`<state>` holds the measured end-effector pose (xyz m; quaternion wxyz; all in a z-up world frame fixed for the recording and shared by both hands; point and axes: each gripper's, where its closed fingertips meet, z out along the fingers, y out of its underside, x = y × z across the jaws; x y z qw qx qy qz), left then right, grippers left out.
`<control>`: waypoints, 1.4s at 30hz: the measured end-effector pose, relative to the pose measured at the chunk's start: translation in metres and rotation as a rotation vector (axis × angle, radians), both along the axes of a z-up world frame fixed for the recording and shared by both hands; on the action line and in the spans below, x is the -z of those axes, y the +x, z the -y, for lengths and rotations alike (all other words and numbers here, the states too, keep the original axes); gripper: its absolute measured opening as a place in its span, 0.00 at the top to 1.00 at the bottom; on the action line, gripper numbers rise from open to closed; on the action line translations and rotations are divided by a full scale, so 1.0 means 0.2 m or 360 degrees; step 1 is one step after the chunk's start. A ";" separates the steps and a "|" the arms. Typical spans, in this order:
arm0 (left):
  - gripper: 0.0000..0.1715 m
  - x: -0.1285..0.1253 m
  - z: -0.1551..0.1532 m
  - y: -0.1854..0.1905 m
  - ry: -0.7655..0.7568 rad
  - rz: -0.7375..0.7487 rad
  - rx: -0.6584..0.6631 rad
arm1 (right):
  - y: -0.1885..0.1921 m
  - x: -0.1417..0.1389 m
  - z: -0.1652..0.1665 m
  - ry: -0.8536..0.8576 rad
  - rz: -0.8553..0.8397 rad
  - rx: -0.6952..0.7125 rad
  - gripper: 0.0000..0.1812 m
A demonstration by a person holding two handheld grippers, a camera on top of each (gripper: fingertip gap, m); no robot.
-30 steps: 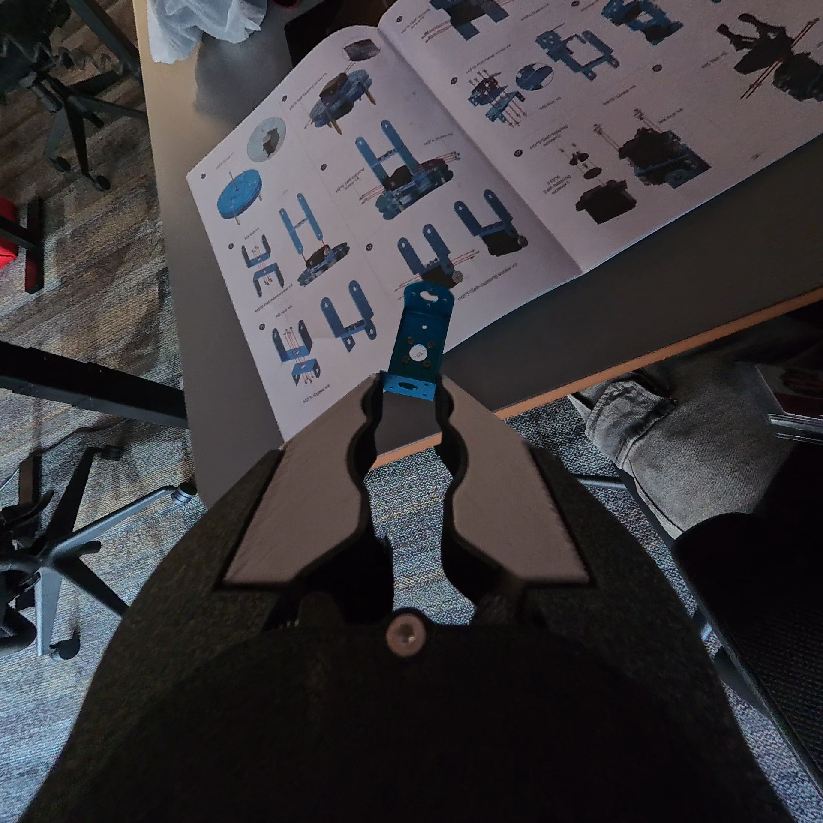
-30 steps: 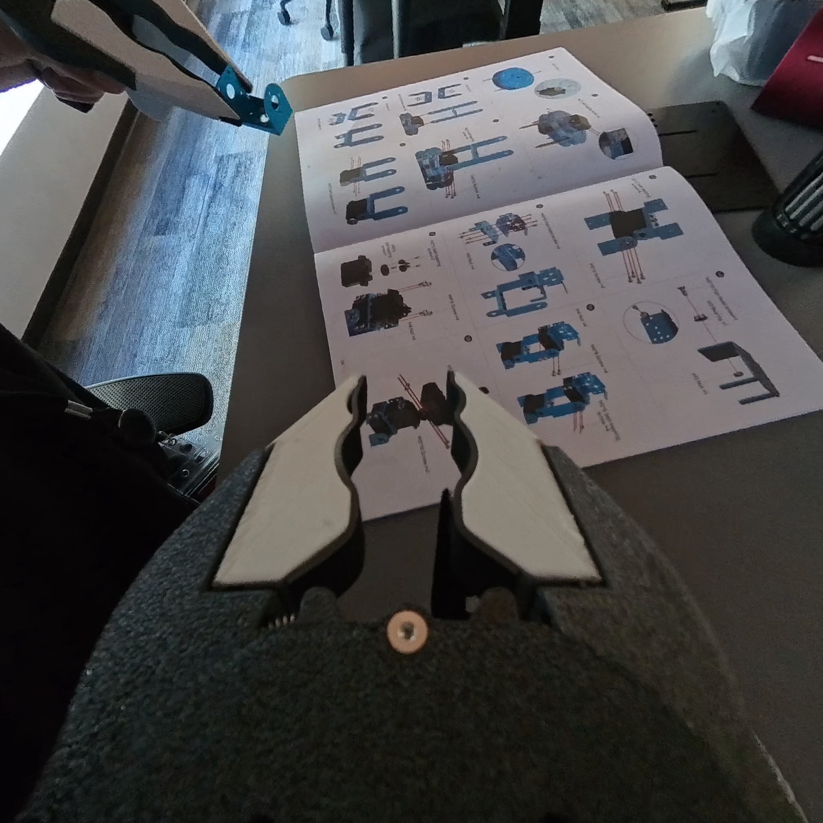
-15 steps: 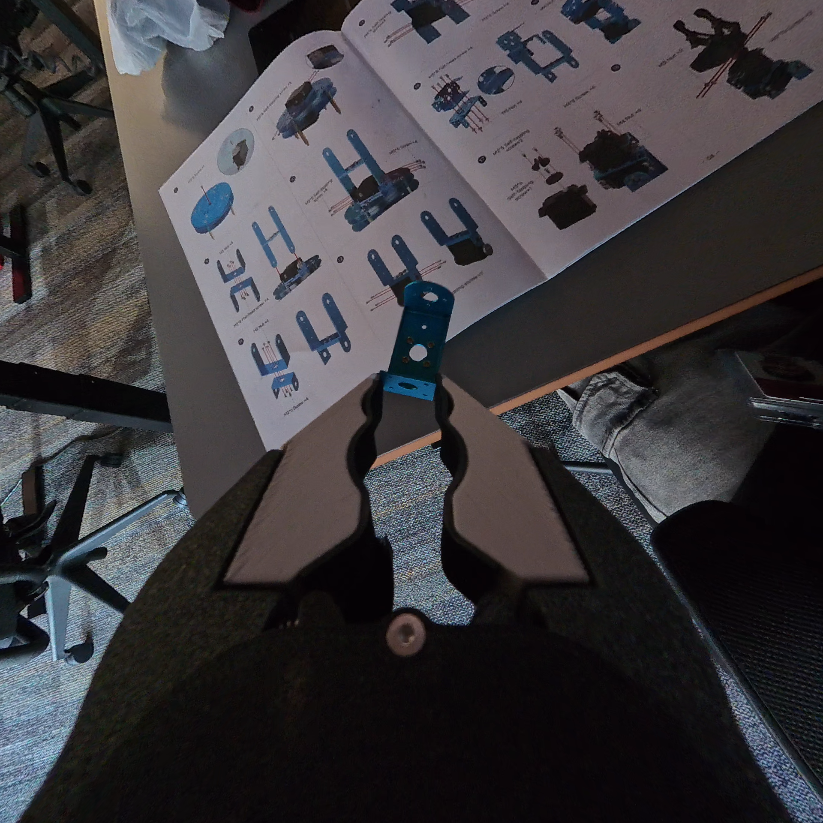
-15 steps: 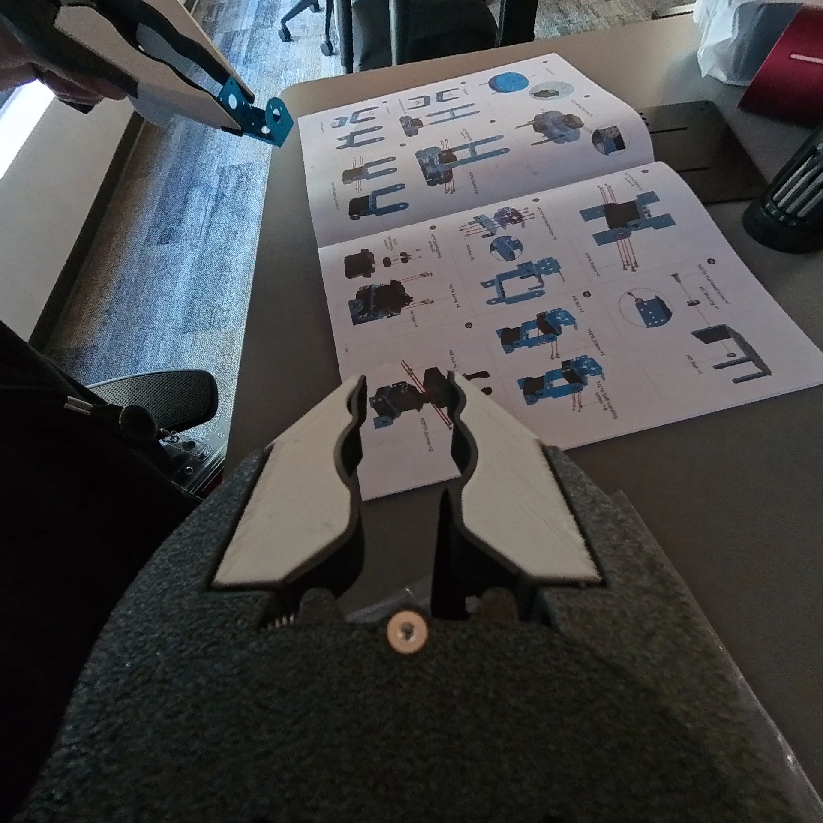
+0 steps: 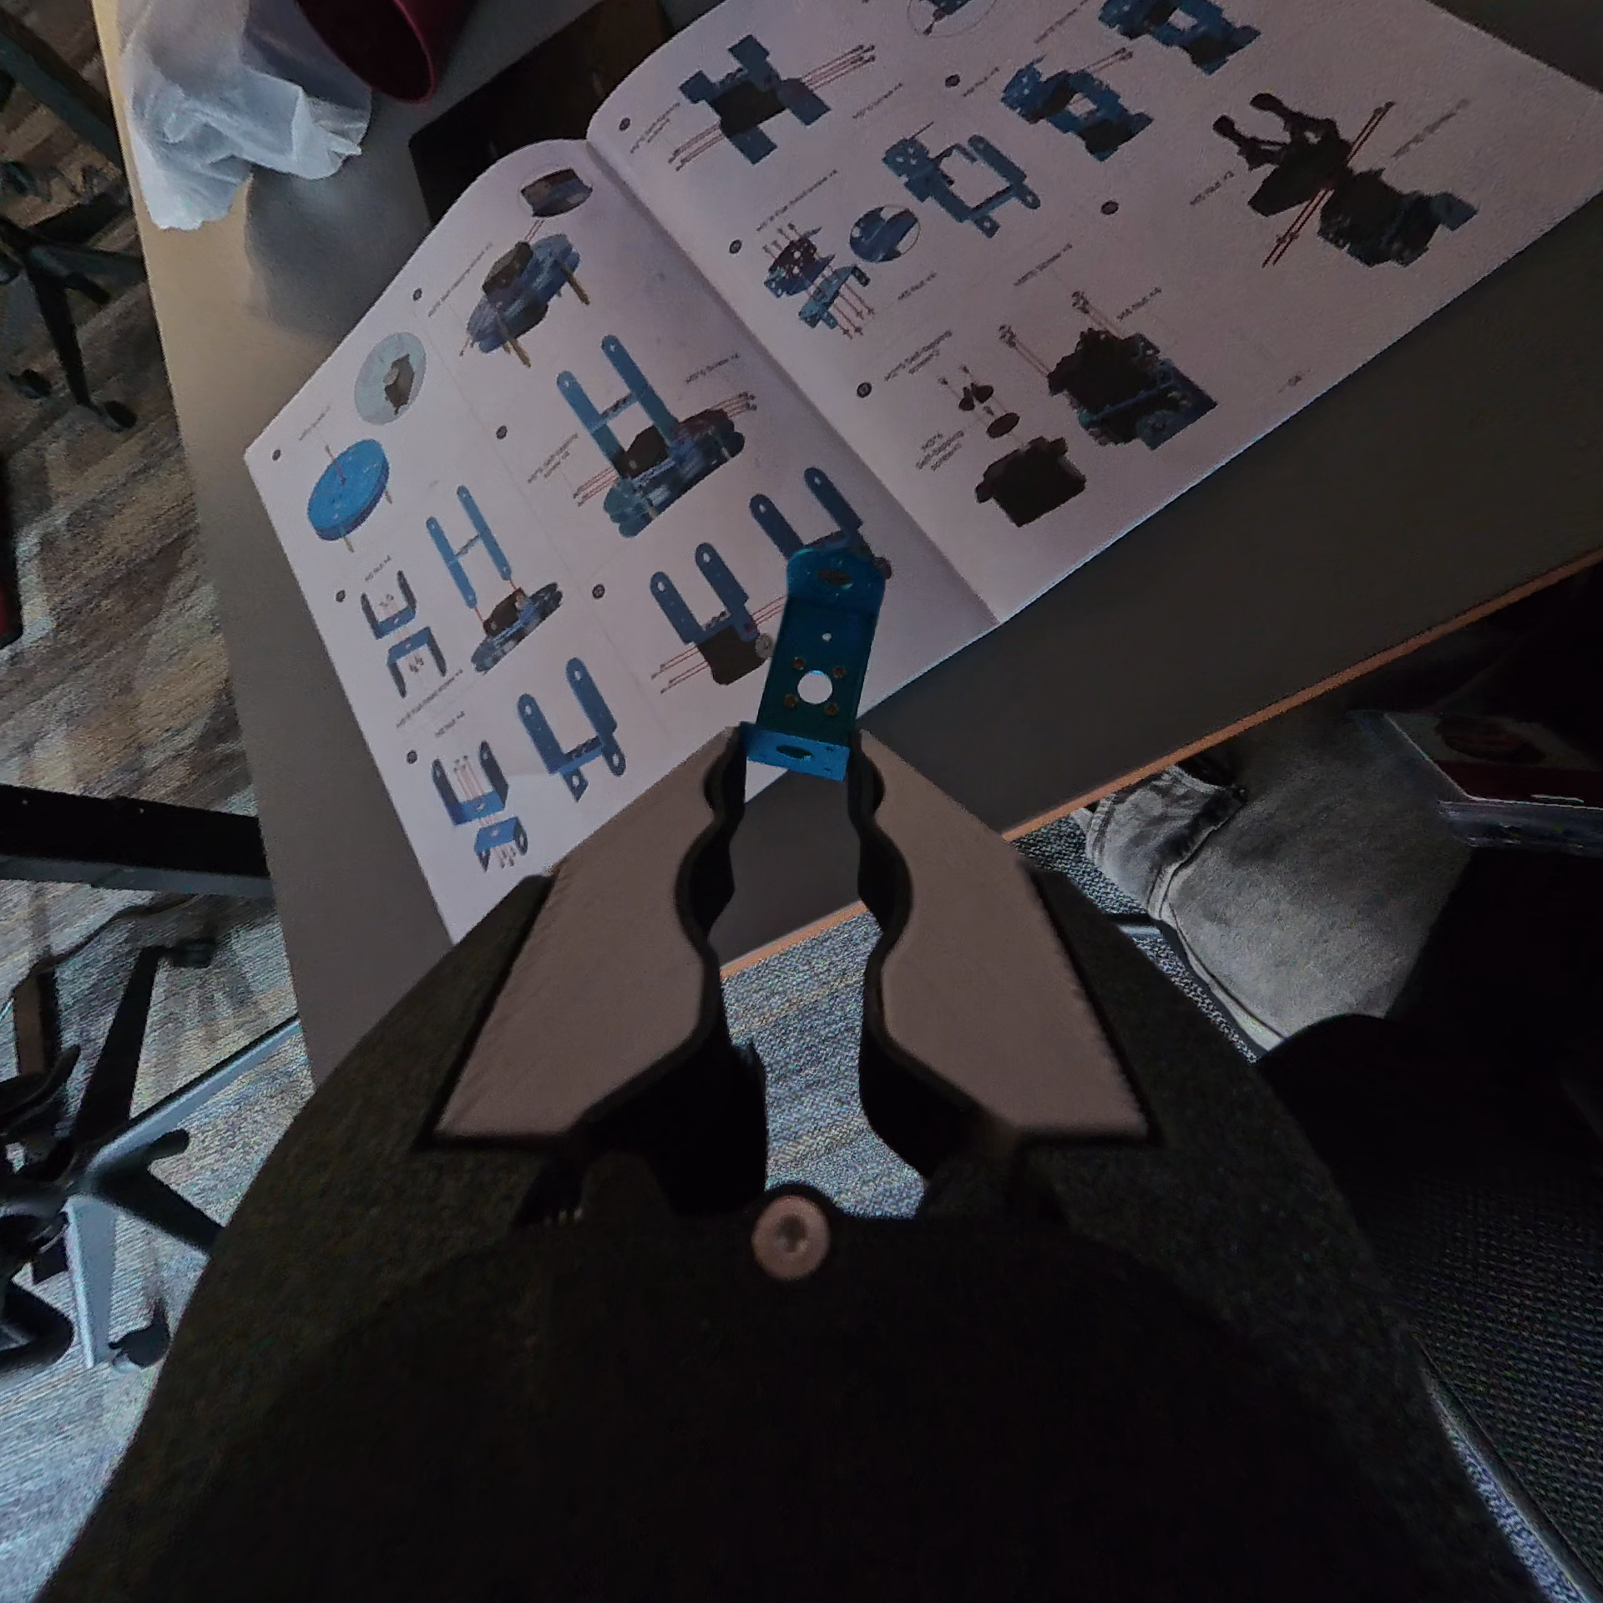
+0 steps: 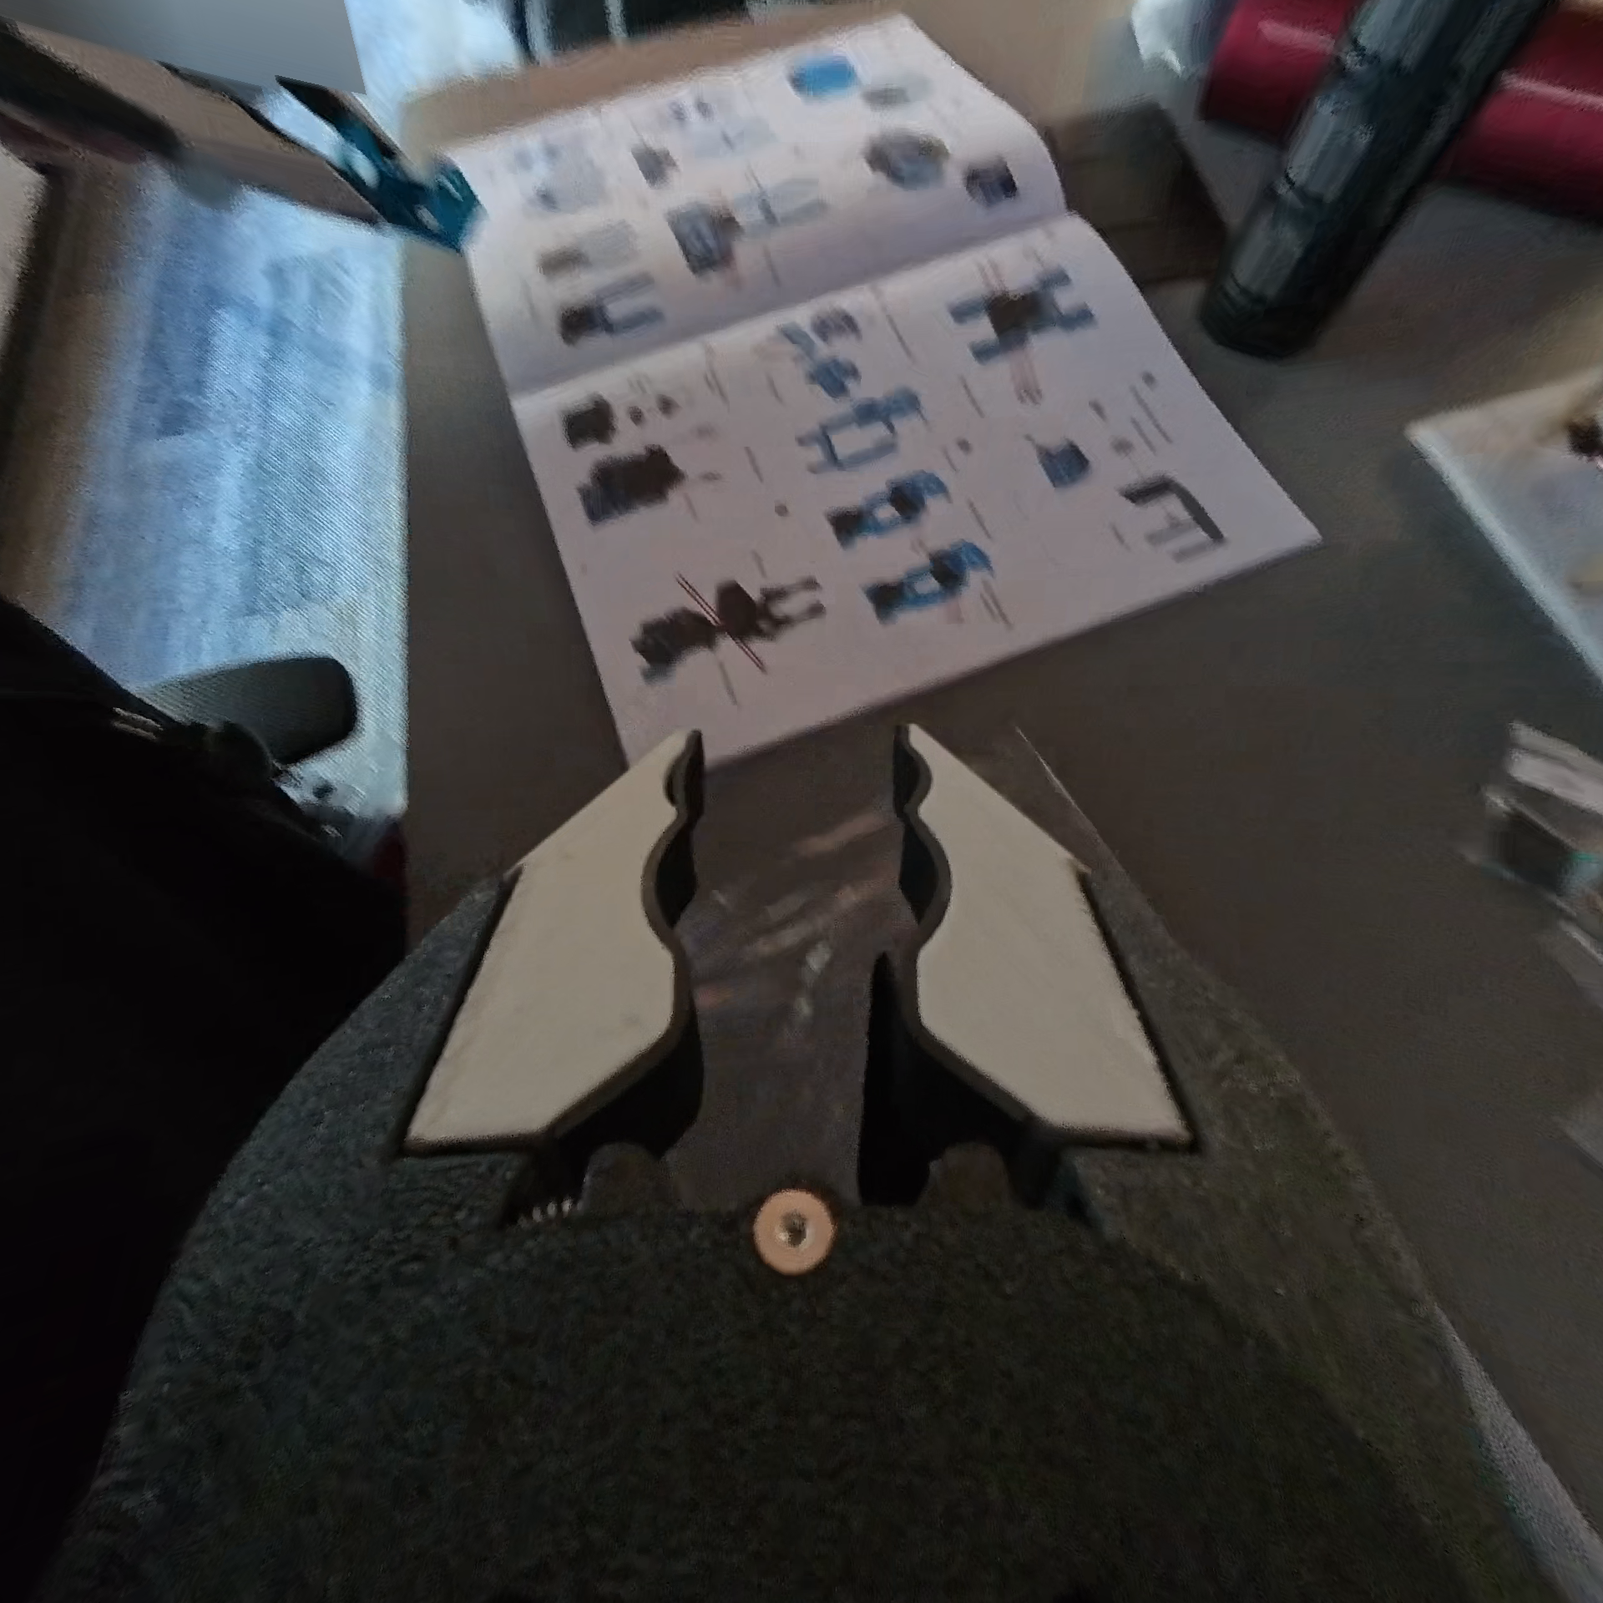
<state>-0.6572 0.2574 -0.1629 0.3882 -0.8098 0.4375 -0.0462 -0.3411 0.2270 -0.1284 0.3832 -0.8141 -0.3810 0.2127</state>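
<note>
My left gripper (image 5: pixel 796 753) is shut on a small blue metal bracket (image 5: pixel 820 668) and holds it in the air above the near edge of the grey table (image 5: pixel 1084 659). The bracket points at an open instruction booklet (image 5: pixel 694 347) lying flat on the table. In the blurred right wrist view, my right gripper (image 6: pixel 798 750) is open and empty, low over the table just in front of the booklet (image 6: pixel 867 390). A clear plastic bag with small parts (image 6: pixel 781 919) lies under its fingers. The left gripper with the bracket (image 6: pixel 403 186) shows at the top left.
A dark cylinder (image 6: pixel 1353 173) and a red item (image 6: pixel 1527 130) stand at the back right. A white tray (image 6: pixel 1527 503) and small parts lie at the right. A white plastic bag (image 5: pixel 234 104), a person's leg (image 5: pixel 1284 867) and office chair bases (image 5: pixel 104 1154) show in the left wrist view. My right fingertips sit around 30 centimeters from my left ones.
My right gripper has pulled back toward the table's near edge and opened wider; its view is now blurred. My left gripper, still holding the bracket, has shifted slightly over the booklet.
</note>
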 end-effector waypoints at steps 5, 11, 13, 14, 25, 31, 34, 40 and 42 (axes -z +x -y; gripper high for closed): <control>0.87 0.01 -0.01 0.09 -0.0012 0.0017 0.0075 | 0.50 -0.09 -0.05 0.0023 0.0553 0.0371 0.64; 0.87 0.02 -0.05 0.23 -0.0024 0.0075 0.0158 | 0.77 -0.03 -0.09 -0.0177 0.0840 0.0474 0.64; 0.87 0.02 -0.05 0.28 -0.0025 0.0086 0.0186 | 0.82 0.07 -0.08 -0.0284 0.0994 0.0397 0.65; 0.87 0.03 -0.05 0.30 -0.0026 0.0087 0.0202 | 0.83 0.12 -0.07 -0.0354 0.1053 0.0338 0.64; 0.87 0.06 -0.02 0.41 -0.0059 0.0125 0.0252 | 0.81 0.34 -0.08 -0.0644 0.1246 0.0040 0.87; 0.87 0.05 -0.01 0.40 -0.0059 0.0119 0.0235 | 0.52 0.10 -0.16 -0.0129 0.0588 -0.0234 0.88; 0.87 0.04 0.00 0.41 -0.0045 0.0107 0.0237 | 0.35 0.06 -0.19 -0.0051 0.0058 -0.0356 0.88; 0.87 0.02 0.04 0.45 -0.0034 0.0081 0.0229 | 0.26 0.19 -0.21 -0.0057 -0.0141 -0.0445 0.86; 0.87 0.02 0.06 0.46 -0.0037 0.0082 0.0228 | 0.27 0.18 -0.19 -0.0053 -0.0126 -0.0466 0.87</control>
